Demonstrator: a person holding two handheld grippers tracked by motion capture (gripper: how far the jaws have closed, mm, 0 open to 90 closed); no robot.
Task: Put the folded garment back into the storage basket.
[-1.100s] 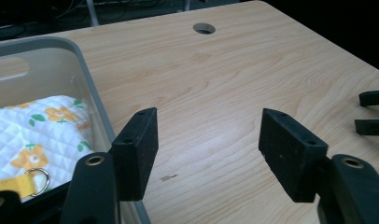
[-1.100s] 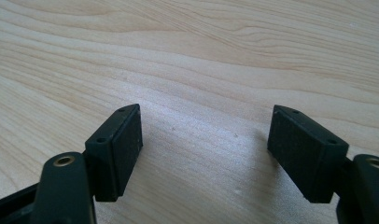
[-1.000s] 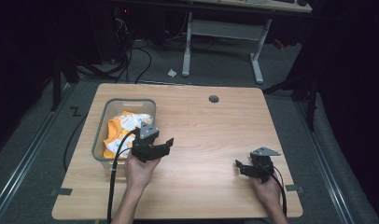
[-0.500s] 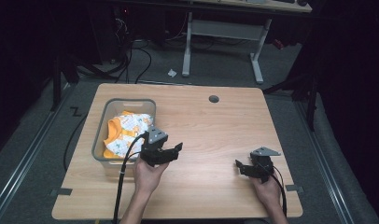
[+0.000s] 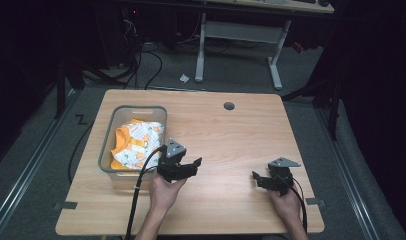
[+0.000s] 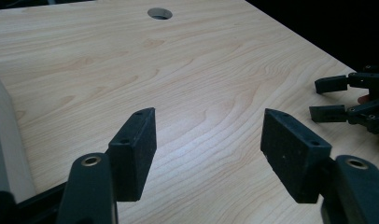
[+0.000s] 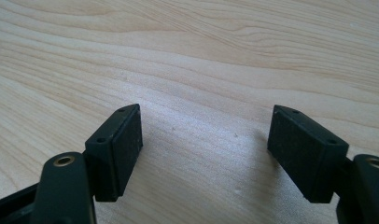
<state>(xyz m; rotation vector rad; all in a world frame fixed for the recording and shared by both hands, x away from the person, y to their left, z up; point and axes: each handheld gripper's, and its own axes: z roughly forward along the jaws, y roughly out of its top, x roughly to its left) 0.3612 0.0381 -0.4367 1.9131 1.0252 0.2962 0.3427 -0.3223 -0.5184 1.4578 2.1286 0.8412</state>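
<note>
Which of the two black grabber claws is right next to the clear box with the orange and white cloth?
The left gripper, beside the clear plastic bin of orange-and-white cloth. The right gripper sits apart, over bare light wooden table.

Brightly lit wooden table (image 5: 231,135) amid dark, murky surroundings; soft shadows, slightly blurred close-up views.

No text, label, brand or number can be read anywhere. A dark Z-shaped mark (image 5: 81,119) is seen on the floor just off the table's (image 5: 241,135) far left corner, but whether it is a letter cannot be told.
</note>
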